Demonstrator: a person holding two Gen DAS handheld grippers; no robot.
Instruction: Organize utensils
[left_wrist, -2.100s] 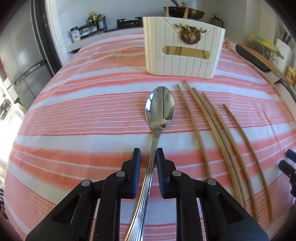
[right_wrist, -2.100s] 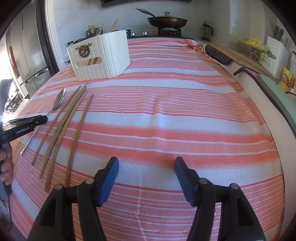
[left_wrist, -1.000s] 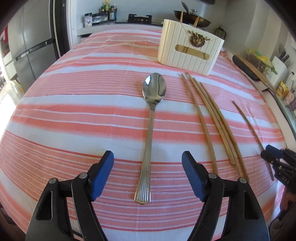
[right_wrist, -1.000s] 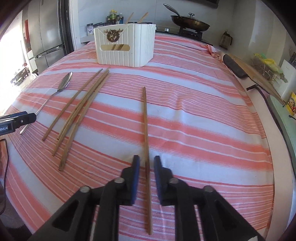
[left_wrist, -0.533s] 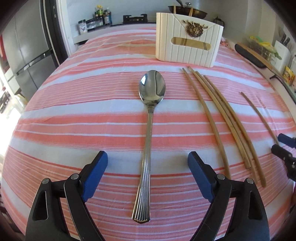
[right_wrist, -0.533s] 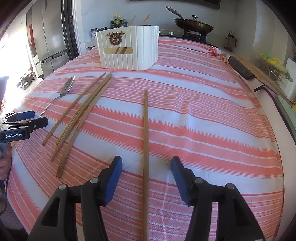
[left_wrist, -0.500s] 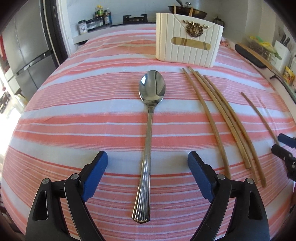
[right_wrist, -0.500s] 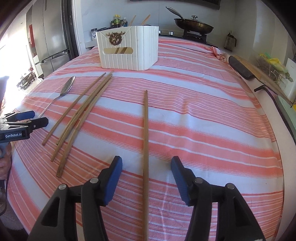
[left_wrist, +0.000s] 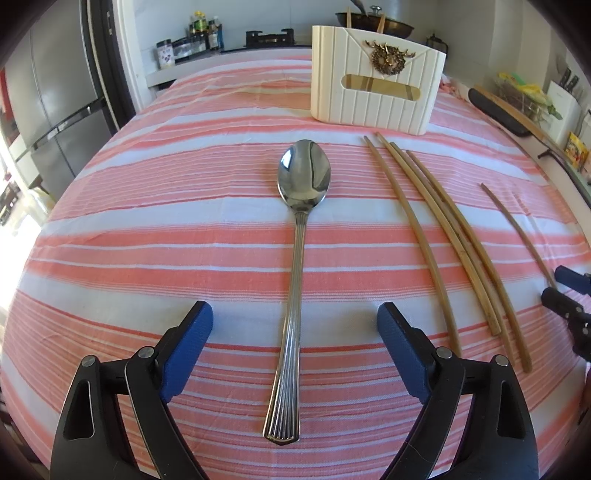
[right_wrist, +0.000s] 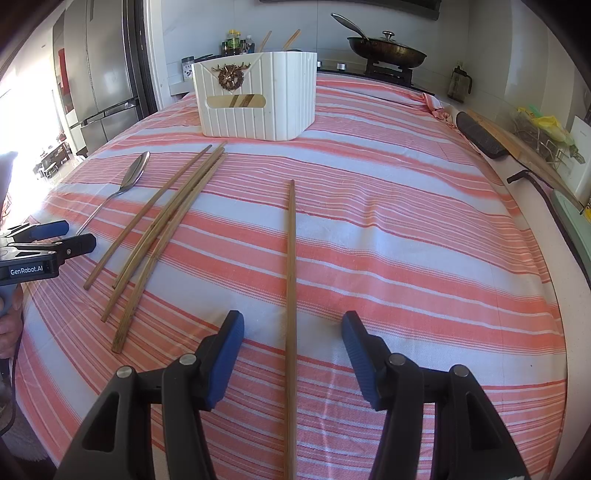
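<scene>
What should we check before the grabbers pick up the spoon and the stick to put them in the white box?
1. Spoon lies between the left gripper's open, still-widening jaws, untouched: ok.
2. Lone chopstick lies between the right gripper's open jaws: ok.
3. Three other chopsticks lie apart from the lone one: ok.
4. White holder stands upright on the striped cloth: ok.
5. Room left inside the holder: cannot tell; sticks already poke out of it.
6. Anything gripped yet: not ok, both grippers hold nothing.
</scene>
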